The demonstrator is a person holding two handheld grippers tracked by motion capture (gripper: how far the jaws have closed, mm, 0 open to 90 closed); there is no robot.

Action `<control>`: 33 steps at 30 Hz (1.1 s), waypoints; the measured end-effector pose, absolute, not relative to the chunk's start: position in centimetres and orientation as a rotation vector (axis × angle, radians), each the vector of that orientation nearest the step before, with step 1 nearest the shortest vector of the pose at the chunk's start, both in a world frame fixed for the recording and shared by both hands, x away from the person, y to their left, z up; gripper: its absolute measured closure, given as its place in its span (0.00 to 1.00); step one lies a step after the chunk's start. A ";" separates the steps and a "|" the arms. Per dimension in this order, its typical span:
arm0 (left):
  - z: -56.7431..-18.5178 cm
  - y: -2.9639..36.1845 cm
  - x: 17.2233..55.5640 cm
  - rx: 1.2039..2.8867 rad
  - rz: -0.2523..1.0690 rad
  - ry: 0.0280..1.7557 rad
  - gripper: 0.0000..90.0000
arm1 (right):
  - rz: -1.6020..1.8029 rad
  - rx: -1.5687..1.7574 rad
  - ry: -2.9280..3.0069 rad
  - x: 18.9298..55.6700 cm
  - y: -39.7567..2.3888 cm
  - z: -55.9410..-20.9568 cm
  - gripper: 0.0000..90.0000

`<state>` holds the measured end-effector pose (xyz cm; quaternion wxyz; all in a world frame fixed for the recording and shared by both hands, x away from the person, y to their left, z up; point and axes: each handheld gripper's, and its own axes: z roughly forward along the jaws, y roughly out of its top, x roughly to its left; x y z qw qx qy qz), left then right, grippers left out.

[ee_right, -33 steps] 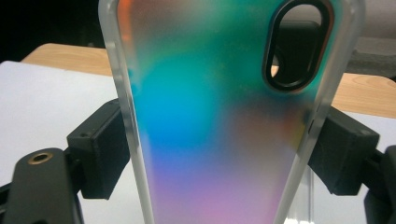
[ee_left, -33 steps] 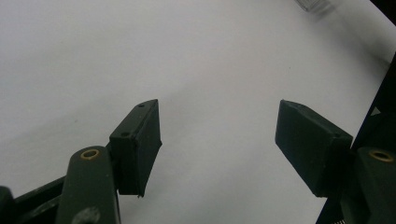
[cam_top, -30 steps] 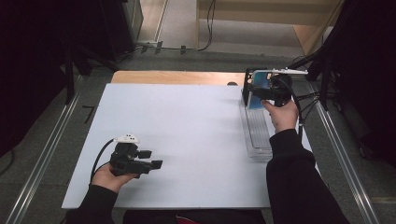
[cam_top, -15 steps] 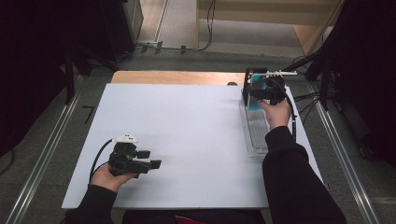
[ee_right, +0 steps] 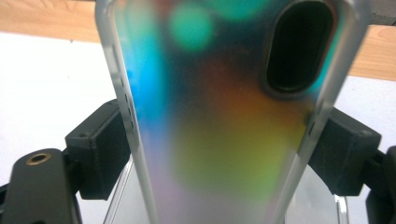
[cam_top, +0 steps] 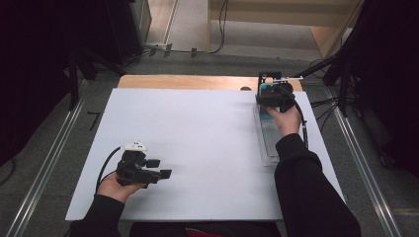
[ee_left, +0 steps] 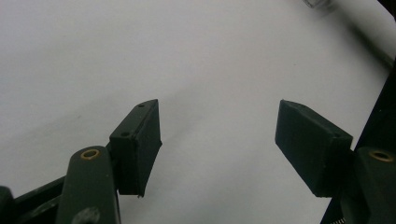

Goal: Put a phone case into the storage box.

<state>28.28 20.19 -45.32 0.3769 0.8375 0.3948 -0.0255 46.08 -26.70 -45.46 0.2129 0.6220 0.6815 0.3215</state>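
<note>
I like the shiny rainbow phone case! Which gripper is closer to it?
Right. The right gripper has the iridescent, clear-edged phone case between its jaws, above the clear tray. The left gripper rests far across the white table, open and empty.

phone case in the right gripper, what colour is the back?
Iridescent: the phone case shifts through blue, teal, orange and yellow-green, with frosted clear edges. Right gripper view shows it best.

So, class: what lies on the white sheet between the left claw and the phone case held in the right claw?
Nothing: in the high view the white sheet is bare between the left claw and the phone case that the right claw grips by its edges.
</note>
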 end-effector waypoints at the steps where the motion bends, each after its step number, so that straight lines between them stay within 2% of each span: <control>1: -45.3 20.2 28.3 2.142 -0.065 1.010 0.34 | 0.883 1.724 1.884 46.1 -26.6 -45.5 0.14; 13: -45.3 20.3 28.3 2.137 -0.067 1.012 0.34 | 0.918 1.746 1.847 45.9 -27.2 -45.0 0.11; 33: -45.0 20.5 28.7 2.121 -0.085 1.017 0.34 | 1.019 1.718 1.959 43.1 -25.7 -41.5 0.11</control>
